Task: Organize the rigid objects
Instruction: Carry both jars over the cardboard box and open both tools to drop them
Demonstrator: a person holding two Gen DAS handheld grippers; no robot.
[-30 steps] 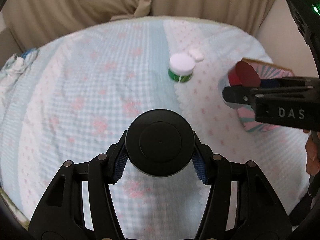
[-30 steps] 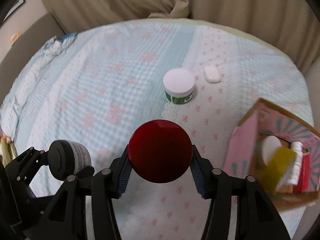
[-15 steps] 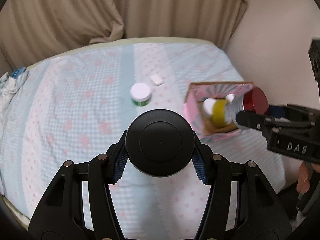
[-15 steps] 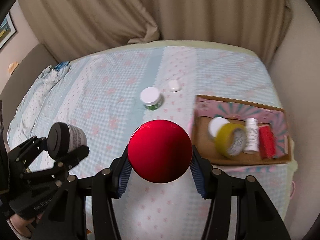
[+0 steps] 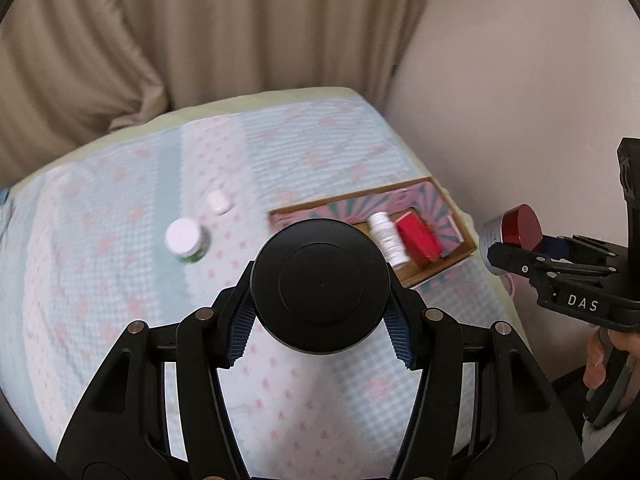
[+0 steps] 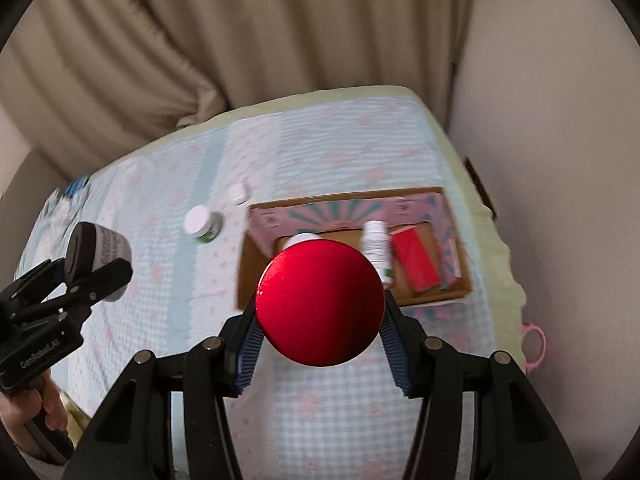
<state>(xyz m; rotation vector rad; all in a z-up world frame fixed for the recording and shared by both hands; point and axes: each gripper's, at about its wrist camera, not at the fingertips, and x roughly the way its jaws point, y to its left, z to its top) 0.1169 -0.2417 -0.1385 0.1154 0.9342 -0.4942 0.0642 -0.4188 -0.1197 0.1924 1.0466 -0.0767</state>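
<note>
My left gripper (image 5: 320, 330) is shut on a black-lidded jar (image 5: 320, 286), held high above the bed. My right gripper (image 6: 320, 346) is shut on a red-lidded jar (image 6: 320, 302); the same jar (image 5: 516, 228) shows at the right edge of the left wrist view. The black-lidded jar (image 6: 96, 254) appears at the left of the right wrist view. An open pink cardboard box (image 6: 448, 208) lies on the bed's right side, below and ahead of both grippers. A white bottle (image 6: 378, 248) and a red packet (image 6: 416, 262) lie in it. A white-lidded green jar (image 5: 186, 240) and a small white case (image 5: 219, 202) lie on the bedspread.
The bed has a pale blue checked cover (image 5: 120, 280) with pink bows. Beige curtains (image 5: 200, 40) hang behind it and a plain wall (image 6: 560, 120) stands to the right. A pink ring (image 6: 534, 348) hangs beyond the bed's right edge. A hand (image 5: 604, 364) grips the right tool.
Both grippers have risen well above the bed and moved right toward the box, each keeping its jar. The bed and box now look smaller and farther below.
</note>
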